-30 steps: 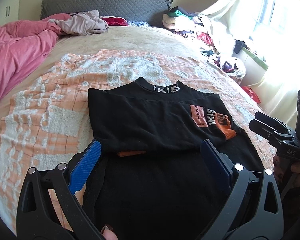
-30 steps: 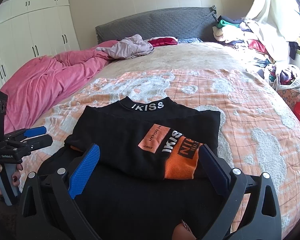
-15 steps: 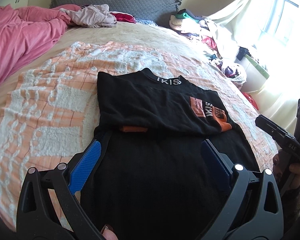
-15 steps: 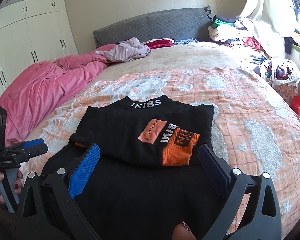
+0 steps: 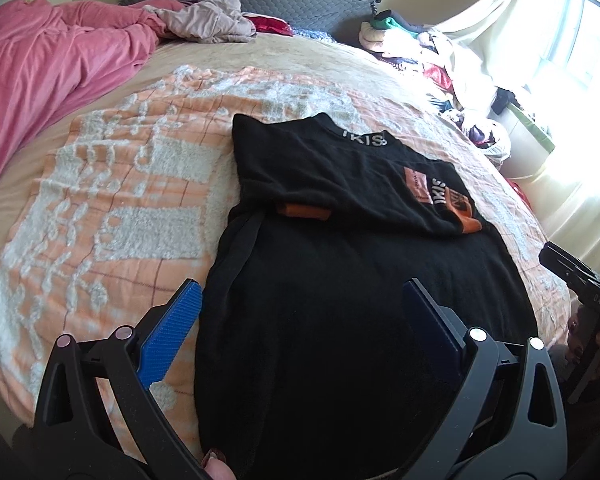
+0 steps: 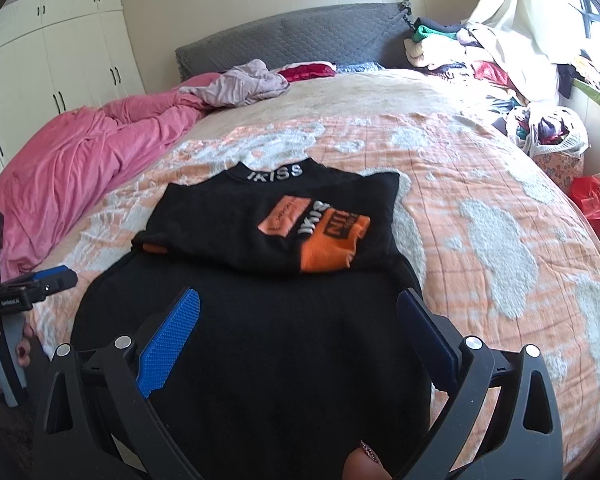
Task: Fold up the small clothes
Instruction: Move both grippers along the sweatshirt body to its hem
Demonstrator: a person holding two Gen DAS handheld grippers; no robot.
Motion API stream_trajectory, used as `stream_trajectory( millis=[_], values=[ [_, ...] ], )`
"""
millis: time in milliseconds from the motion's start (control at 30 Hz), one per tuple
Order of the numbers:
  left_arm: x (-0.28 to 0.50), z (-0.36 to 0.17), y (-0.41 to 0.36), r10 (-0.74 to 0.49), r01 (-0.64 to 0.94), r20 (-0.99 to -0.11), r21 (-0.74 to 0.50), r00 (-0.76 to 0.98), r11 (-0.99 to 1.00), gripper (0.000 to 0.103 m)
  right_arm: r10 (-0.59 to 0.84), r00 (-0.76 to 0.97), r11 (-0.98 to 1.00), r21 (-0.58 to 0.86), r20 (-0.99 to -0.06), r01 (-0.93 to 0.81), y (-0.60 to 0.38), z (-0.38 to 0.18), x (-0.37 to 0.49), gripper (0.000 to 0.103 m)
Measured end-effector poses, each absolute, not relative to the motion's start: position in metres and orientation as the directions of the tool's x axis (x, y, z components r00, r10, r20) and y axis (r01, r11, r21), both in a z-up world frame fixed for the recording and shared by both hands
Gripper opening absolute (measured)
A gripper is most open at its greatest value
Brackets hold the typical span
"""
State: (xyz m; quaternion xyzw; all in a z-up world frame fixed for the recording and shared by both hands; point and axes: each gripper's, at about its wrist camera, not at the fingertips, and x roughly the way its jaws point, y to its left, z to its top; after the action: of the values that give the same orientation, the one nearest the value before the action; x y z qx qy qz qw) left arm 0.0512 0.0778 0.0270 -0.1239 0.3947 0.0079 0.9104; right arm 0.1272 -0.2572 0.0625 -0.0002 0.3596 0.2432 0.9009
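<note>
Above the near hem of the black shirt (image 5: 340, 300) we hold the left gripper (image 5: 300, 320) and right gripper (image 6: 300, 320), both spread wide and empty. Its sleeves are folded in, and it lies flat on the orange-and-white blanket (image 6: 480, 184) covering the bed (image 6: 380, 92).

Both wrist views face the headboard (image 6: 300, 36) (sharing the bed (image 5: 292, 56)) from its foot.

The black top (image 6: 268, 216) carries white letters "IKISS" on its collar band (image 6: 275, 173); from the left wrist view only "KIS" (image 5: 363, 138) can be made out there. Its folded sleeve shows white "IKIS" letters (image 6: 312, 218) turned sideways beside an orange patch (image 6: 285, 221) whose small print is too fine to read. The red bag (image 6: 594, 204) beside the bed has white print, unreadable.
</note>
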Motion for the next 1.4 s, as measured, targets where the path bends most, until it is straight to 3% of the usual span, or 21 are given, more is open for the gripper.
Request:
stream_trajectory(
  millis=[633, 1400],
  values=[
    [0.022, 0.001, 0.085, -0.026, -0.159, -0.783, -0.158, 0.622, 0.974, 0.093, 0.342, 0.56, 0.92, 0.147, -0.755, -0.363, -0.294, 0.022, 0.096, 0.098],
    [-0.014, -0.023, 0.106, -0.048, -0.2, -0.836, -0.186, 0.547, 0.962, 0.093, 0.303, 0.474, 0.928, 0.142, -0.827, -0.344, -0.314, 0.0, 0.065, 0.098]
  ],
)
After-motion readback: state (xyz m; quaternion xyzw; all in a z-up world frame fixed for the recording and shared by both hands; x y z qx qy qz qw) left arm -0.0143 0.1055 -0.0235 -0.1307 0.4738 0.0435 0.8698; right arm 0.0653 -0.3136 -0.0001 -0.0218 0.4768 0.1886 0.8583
